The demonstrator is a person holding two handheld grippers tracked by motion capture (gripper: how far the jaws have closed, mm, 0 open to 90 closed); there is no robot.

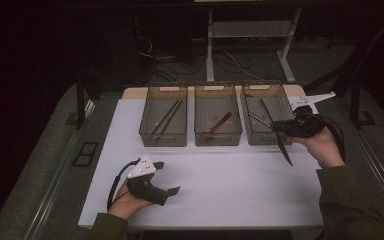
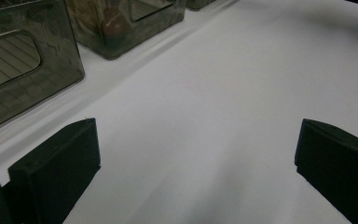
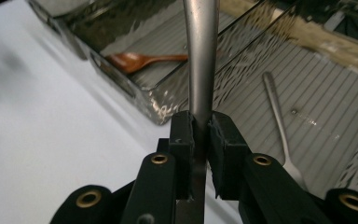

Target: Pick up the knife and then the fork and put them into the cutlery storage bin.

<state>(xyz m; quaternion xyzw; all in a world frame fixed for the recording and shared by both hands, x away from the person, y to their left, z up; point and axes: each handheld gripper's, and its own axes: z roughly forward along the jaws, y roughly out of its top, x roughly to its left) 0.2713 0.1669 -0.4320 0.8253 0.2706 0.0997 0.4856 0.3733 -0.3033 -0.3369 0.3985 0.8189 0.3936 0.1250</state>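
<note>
The right gripper (image 3: 200, 140) clamps a metal utensil handle (image 3: 201, 56) between its pads; the left gripper (image 2: 196, 154) is wide open, empty. Three bins (image 1: 163, 122).

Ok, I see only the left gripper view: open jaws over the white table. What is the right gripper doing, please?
Observer: The right gripper is shut on a metal utensil.
Operator: Where is it holding that?
Observer: By the near right corner of the right bin.
Operator: Is something in that bin?
Observer: Yes, a fork lies on its floor.
</note>
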